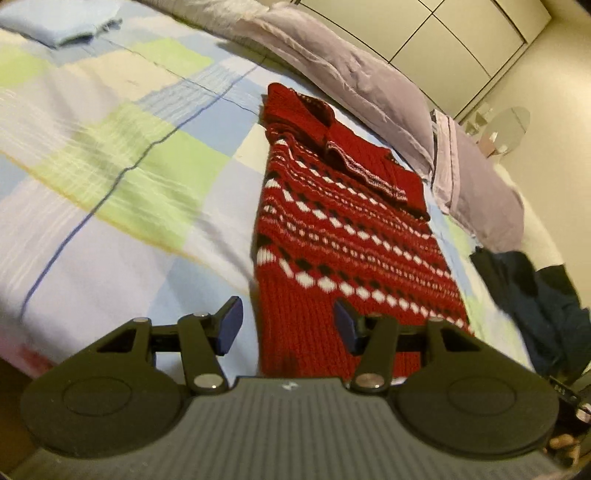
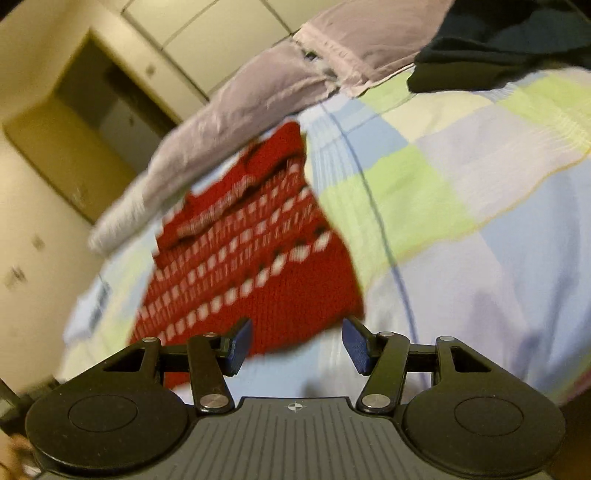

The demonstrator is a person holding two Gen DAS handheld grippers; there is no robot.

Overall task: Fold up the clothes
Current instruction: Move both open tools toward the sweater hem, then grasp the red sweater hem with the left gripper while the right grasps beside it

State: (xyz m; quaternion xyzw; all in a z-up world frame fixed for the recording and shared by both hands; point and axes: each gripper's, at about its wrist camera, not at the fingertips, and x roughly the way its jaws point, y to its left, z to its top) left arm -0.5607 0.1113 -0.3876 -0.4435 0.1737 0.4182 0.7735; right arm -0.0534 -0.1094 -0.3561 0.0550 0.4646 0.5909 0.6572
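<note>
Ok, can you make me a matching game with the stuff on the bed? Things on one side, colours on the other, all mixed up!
Things:
1. sweater
2. pillows
3. crumpled clothes
4. folded cloth in the far corner

Colours:
A. dark navy
B. light blue
C. red with white and black diamonds
D. pale lilac

Pairs: 1-C, 2-D, 3-A, 4-B

Both grippers, left gripper and right gripper, are open and hold nothing.
</note>
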